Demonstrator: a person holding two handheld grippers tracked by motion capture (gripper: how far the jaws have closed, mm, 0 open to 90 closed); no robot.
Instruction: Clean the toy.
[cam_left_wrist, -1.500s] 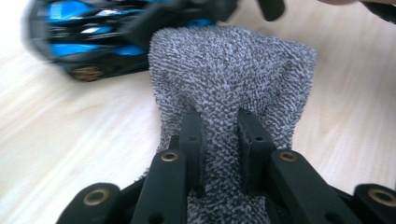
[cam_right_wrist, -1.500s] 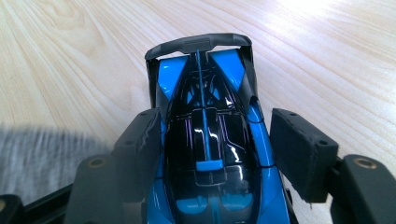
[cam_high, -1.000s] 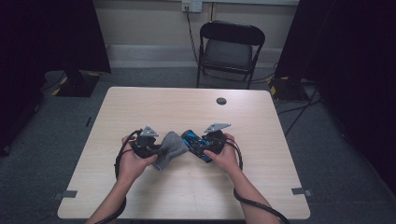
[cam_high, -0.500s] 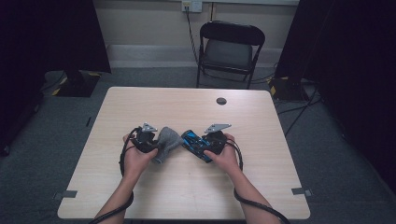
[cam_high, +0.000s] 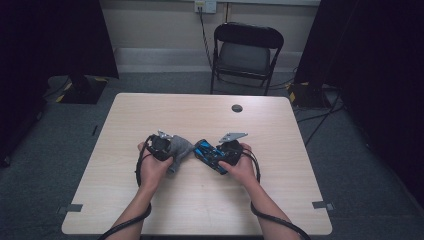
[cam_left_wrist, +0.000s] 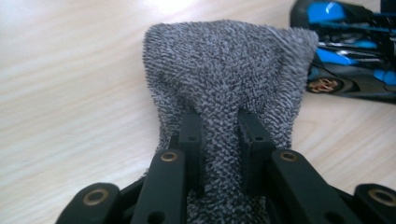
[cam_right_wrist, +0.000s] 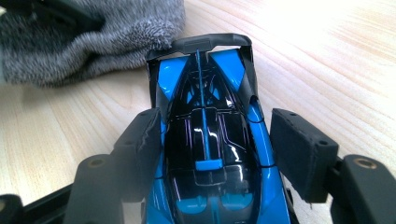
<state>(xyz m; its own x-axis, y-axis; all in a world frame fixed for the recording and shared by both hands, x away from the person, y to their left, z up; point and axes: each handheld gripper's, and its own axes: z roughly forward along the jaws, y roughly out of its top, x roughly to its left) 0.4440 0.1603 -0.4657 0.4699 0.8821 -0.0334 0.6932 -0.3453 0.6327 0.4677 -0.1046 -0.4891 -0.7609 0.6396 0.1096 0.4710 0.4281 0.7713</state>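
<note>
a grey terry sock (cam_left_wrist: 224, 88) is pinched in the left gripper (cam_left_wrist: 219, 140), its fingers (cam_left_wrist: 190, 135) pressed tight on a bunched fold of the cloth, the rest of it spread just above the pale wooden bench (cam_high: 280, 130). a blue and black toy car (cam_right_wrist: 208, 140) is held between the fingers (cam_right_wrist: 299, 149) of the right gripper (cam_right_wrist: 215, 154), which are set against its flanks, rear wing pointing toward the sock. in the high view the sock (cam_high: 179, 150) and the car (cam_high: 212, 154) are seen near the middle of the bench, just beside each other, the left gripper (cam_high: 167, 145) and right gripper (cam_high: 220, 157) facing one another. judged from this, the car is being wiped with the sock or slipped into it; which of the two cannot be told. for either, the car is best kept still and level while the cloth is brought to it, and the pinch on the sock is best kept away from the car's thin wing, which could catch in the loops. whether the sock's mouth is open cannot be told, and nothing is seen inside it. a small dark round fitting (cam_high: 237, 108) is set in the bench farther off, with a folding chair (cam_high: 247, 52) behind.
</note>
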